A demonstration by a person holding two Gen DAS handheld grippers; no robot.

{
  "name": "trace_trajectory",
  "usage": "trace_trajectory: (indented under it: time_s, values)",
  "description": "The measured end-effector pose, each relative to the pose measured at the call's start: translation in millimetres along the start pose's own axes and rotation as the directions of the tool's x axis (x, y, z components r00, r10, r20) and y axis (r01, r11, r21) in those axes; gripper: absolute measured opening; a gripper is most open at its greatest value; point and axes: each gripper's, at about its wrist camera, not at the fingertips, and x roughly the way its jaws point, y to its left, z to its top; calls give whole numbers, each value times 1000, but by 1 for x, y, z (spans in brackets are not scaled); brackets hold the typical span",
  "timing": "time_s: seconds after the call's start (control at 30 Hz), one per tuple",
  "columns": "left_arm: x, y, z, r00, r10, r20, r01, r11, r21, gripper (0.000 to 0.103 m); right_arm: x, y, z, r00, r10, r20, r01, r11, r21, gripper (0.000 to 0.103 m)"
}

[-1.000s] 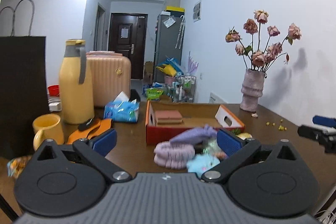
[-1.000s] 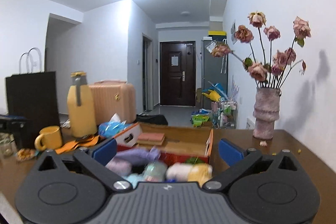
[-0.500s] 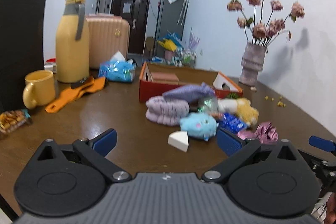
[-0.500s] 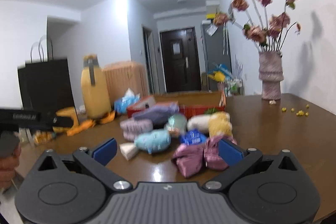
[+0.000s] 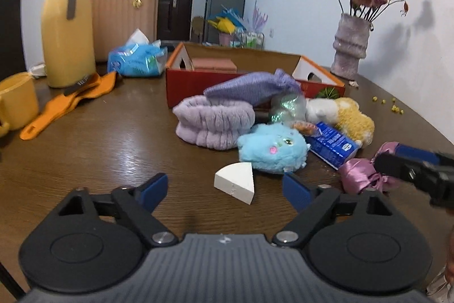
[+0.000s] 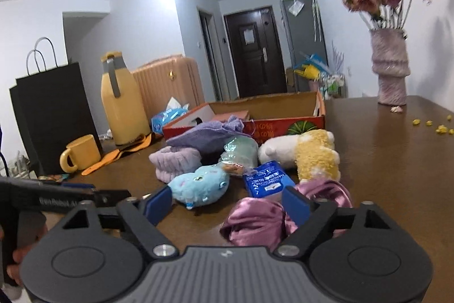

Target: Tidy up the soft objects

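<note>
Left tool (image 5: 224, 188): jaws apart, just been closing, nothing clamped; white wedge sponge (image 5: 235, 183) on surface (image 5: 113, 138) just ahead between tips.
Right tool (image 6: 227, 203): jaws apart, just been closing; pink satin scrunchie (image 6: 255, 220) between tips, unclamped.

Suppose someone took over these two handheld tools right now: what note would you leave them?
Left tool: open, nothing held, jaws just narrowing, white wedge sponge on the table between them, untouched.
Right tool: open, nothing held, jaws just narrowing, low over the pink satin cloth.
Soft things lie heaped in front of the red box: blue plush, lilac headband, purple knit, yellow-white plush.
Done: nothing from the heap shows in the box.
Left: the whole heap, probably sponge and cloth first.
</note>
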Motion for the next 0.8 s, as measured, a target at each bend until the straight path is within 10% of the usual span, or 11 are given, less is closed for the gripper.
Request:
trace_trajectory:
  time_s: [0.23,0.4,0.8]
  values:
    - [33,2,1,998,-29,-53,30,999,22,71,63,0,28,998,-12,-59,6,995,-97,71]
    - [48,4,3,993,-80,-91,84,996,40,37,108,-2,36,992,-12,-128,-2,994,-105,56]
    - [41,14,6,992,-111,-63,113,993,24,30,125,10,33,986,-16,-168,-9,989,-146,18]
